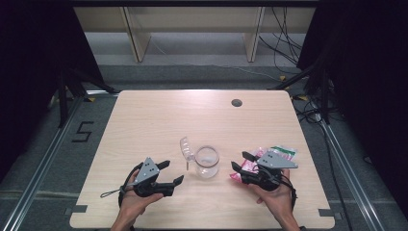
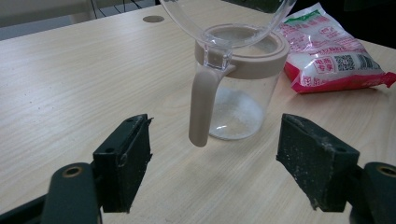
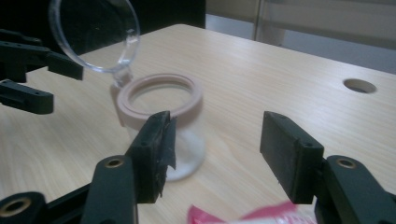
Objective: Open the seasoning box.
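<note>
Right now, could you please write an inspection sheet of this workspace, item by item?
Surface: light wooden table with a round cable hole.
Job's things: clear jar with beige rim and handle, flip lid open, white grains at its bottom; pink and green bag lying flat.
Clutter: nothing seen.
Grippers: left gripper open, empty, facing the jar; right gripper open, empty, above the bag's pink end.
Cables: one trails from each gripper; more lie on the floor beyond the table.
Surroundings: black curtains, pale shelf frame behind, a floor marking "5".
</note>
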